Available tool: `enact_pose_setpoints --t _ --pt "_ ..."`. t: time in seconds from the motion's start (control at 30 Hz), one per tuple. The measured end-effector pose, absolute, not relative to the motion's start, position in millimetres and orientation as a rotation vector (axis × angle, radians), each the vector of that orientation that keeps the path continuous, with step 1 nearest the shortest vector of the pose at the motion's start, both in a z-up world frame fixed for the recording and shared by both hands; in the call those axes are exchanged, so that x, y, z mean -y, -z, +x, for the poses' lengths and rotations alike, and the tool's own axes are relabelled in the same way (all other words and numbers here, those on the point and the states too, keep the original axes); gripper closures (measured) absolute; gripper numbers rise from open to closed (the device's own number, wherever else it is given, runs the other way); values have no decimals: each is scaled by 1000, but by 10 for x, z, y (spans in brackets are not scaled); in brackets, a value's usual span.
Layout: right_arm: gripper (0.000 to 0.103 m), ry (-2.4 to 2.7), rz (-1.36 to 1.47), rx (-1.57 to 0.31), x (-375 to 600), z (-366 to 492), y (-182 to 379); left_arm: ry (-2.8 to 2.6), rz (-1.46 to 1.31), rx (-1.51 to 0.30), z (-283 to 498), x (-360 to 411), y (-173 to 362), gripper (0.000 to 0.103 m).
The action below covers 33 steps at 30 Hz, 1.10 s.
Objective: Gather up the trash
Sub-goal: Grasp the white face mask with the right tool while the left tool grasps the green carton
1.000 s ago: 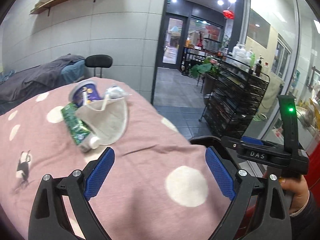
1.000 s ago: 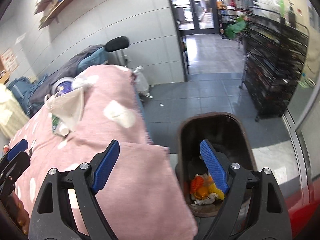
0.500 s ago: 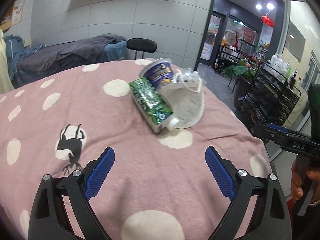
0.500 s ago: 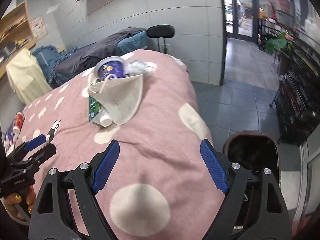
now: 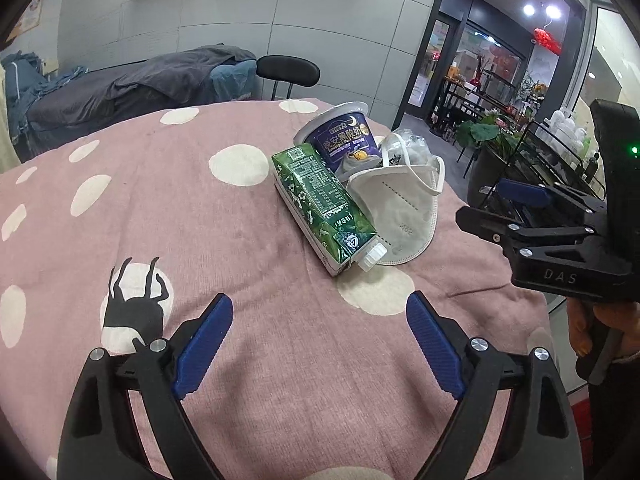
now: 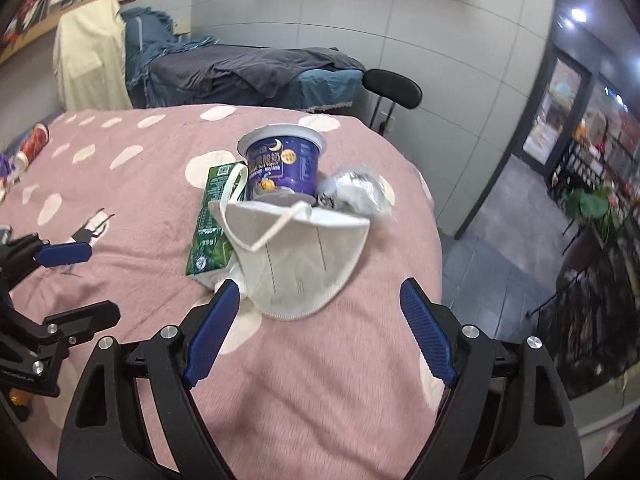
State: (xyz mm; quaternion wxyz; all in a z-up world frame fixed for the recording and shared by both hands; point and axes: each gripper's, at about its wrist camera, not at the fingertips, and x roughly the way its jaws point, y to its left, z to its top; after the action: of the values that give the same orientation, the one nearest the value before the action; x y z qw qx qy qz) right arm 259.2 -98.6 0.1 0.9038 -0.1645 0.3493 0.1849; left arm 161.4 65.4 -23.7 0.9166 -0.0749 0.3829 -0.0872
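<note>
A small heap of trash lies on the pink dotted tablecloth: a green drink carton on its side, a white face mask, an upside-down purple cup and a crumpled clear wrapper. My left gripper is open and empty, just short of the carton. My right gripper is open and empty, right in front of the mask; the carton, cup and wrapper lie behind it. The right gripper also shows at the right edge of the left wrist view.
A red can lies at the table's far left. A black chair and a couch with dark covers stand behind the table. The table's right edge drops to a tiled floor with black shelving beyond.
Both grippers swung left, away from the brown bin and floor, toward the trash heap and closed in on it. The heap now sits centred and larger in both views.
</note>
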Motion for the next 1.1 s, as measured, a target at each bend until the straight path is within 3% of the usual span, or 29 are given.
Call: enact_pose_setpoints --t 0.27,0.33,0.4,0.47,1.03,1.1 --pt "45 -410 -618 -648 540 2963 182 180 -175 -817 1815 -760 285 17" --pt "57 -435 -641 -642 495 3001 213 176 -177 -823 1855 -785 297 17" --pt "91 -464 -652 -666 463 3037 261 170 -186 -827 1904 -817 307 17" --pt "95 -473 -665 -675 443 3027 293 177 -211 -831 1953 -845 313 17" --pt "98 -475 -427 -559 1177 2207 -475 184 -216 -873 2476 -531 375 17" --pt "98 -459 -399 -552 1237 2160 -502 160 -228 -899 2601 -502 425 21"
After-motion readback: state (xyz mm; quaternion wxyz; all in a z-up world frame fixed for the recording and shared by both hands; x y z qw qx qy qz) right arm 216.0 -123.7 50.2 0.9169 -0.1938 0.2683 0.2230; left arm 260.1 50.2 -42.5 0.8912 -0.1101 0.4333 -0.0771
